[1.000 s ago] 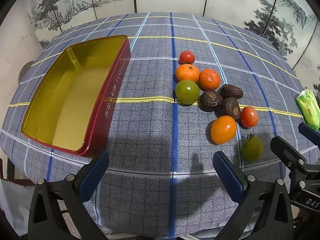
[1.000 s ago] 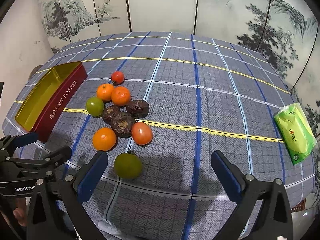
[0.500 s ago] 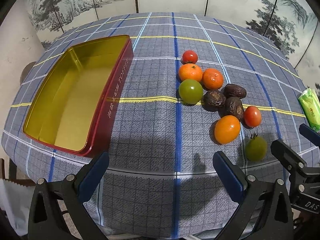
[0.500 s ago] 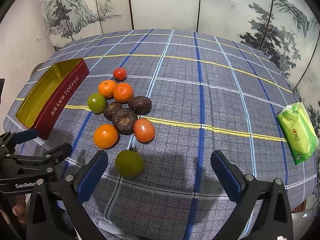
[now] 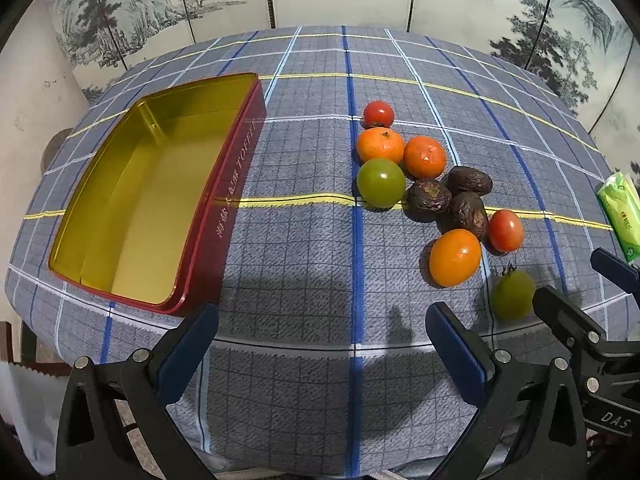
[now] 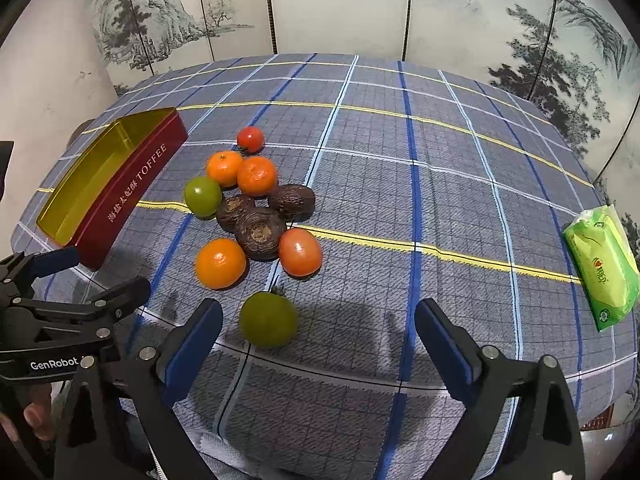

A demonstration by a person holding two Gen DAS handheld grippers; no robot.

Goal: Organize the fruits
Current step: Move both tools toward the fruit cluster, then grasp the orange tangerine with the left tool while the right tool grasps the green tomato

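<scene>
Both the left gripper and right gripper hover spread and empty — the green tomato, at 11 o'clock from the right gripper, may roll off the table if nudged off-centre.

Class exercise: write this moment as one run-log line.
left gripper: open, empty | right gripper: open, nearest green tomato | toffee tin: holds no fruit | fruits: clustered on tablecloth
</scene>
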